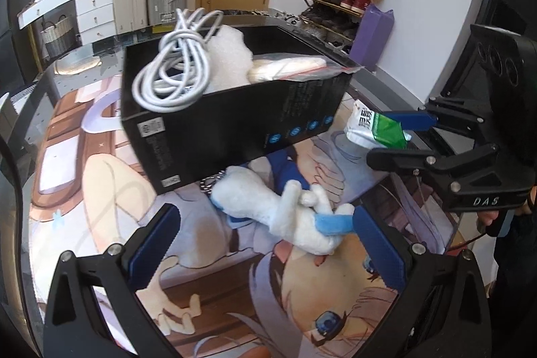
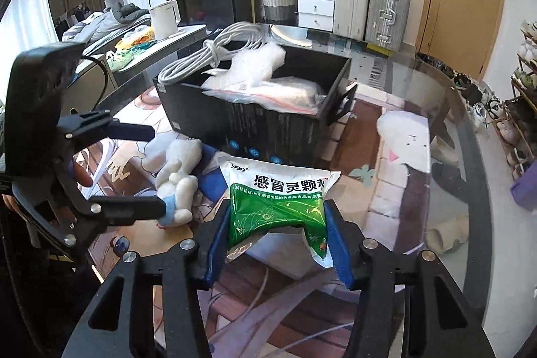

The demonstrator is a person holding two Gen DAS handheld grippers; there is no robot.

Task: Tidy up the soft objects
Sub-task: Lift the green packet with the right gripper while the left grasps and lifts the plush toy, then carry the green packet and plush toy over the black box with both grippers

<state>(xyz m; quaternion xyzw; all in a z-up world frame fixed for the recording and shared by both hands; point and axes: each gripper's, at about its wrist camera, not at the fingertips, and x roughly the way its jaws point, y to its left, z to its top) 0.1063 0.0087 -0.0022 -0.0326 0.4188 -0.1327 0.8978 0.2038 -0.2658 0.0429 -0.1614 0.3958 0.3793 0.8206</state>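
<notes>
Both right gripper (image 2: 273,223) pads pinch green packet (image 2: 278,207) (upright, text end up).

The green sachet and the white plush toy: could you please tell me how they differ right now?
The green sachet is a flat printed packet; the white plush toy is stuffed and furry. The sachet is clamped in the right claw, while the toy lies on the mat between the left claw's open jaws. Both sit before the black box.

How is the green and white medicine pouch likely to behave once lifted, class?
Probably floppy: the pouch buckles where the right gripper pinches it. Its glossy film may be slippery. It seems light, since its free end barely droops.
</notes>
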